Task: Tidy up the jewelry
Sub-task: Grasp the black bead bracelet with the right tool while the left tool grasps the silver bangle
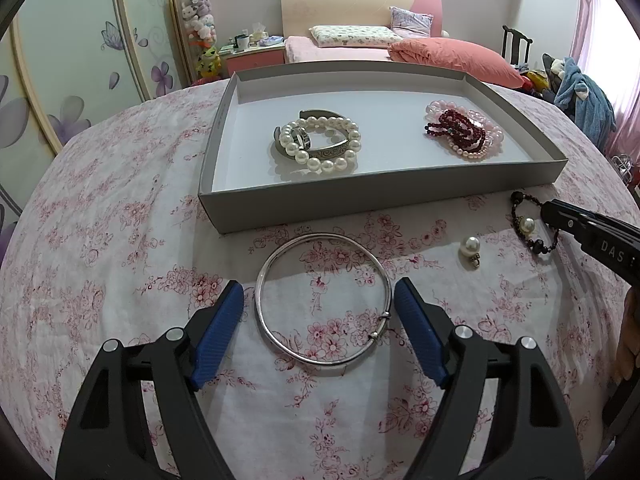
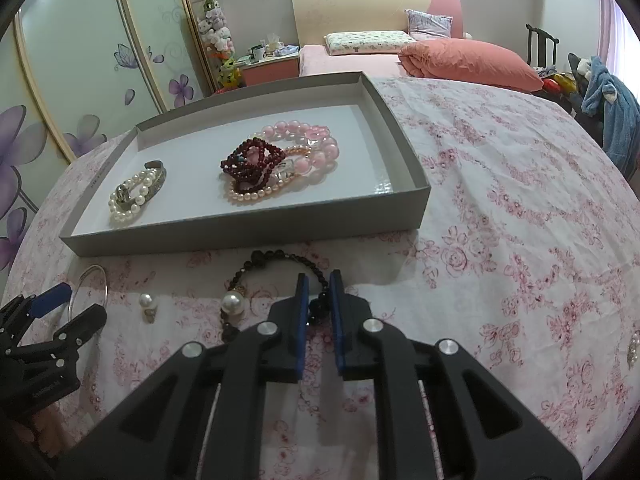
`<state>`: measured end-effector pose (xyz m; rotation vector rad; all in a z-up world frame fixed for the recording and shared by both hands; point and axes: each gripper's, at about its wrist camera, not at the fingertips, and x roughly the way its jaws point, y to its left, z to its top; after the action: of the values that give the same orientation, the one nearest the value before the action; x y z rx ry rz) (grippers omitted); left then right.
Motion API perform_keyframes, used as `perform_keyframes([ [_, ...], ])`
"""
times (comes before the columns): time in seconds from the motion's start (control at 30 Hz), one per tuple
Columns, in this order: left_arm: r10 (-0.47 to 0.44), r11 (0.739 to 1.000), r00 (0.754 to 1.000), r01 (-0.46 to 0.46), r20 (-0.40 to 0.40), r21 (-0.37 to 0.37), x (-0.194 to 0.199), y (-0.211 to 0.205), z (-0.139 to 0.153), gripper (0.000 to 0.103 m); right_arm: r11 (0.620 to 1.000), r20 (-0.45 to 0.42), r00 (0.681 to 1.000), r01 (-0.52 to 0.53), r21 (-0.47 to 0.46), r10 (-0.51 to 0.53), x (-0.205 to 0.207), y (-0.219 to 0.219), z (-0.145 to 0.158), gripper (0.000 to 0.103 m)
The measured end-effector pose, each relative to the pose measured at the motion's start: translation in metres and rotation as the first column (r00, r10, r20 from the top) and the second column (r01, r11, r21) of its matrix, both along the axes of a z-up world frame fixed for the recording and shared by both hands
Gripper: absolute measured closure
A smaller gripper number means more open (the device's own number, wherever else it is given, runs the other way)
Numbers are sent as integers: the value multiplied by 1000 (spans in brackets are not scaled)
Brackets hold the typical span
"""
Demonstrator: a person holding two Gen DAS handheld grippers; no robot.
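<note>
The left gripper hangs over the flower-print cloth that covers the counter, its fingers spread wide on either side of the silver bangle. The bangle lies flat on the cloth, and neither pad touches it.

The right gripper is clamped on the dark bead bracelet: its fingers stand nearly together with the bead strand pinched between them. The rest of the bracelet, with a large pearl on it, rests on the cloth.

A loose pearl earring lies on the cloth between the bangle and the dark bracelet.

The grey tray sits toward the far edge of the counter, just beyond the bangle. Its left half holds a white pearl bracelet lying over a silver cuff. Its right half holds pink bead bracelets with a dark red bead strand piled on top.
</note>
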<state>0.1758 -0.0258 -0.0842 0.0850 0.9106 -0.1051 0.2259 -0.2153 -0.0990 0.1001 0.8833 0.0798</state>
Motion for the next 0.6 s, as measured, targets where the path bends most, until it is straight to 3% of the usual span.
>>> perform_keyframes([
  [0.5,10,1000,1000,-10,0,0,0,1,0,26,1000,0,1000,-3,-12,3,0,1,0,91],
  [0.6,24,1000,1000,-24,0,0,0,4,0,26,998,1,1000,-15,-59,16,-3,7,0,84],
])
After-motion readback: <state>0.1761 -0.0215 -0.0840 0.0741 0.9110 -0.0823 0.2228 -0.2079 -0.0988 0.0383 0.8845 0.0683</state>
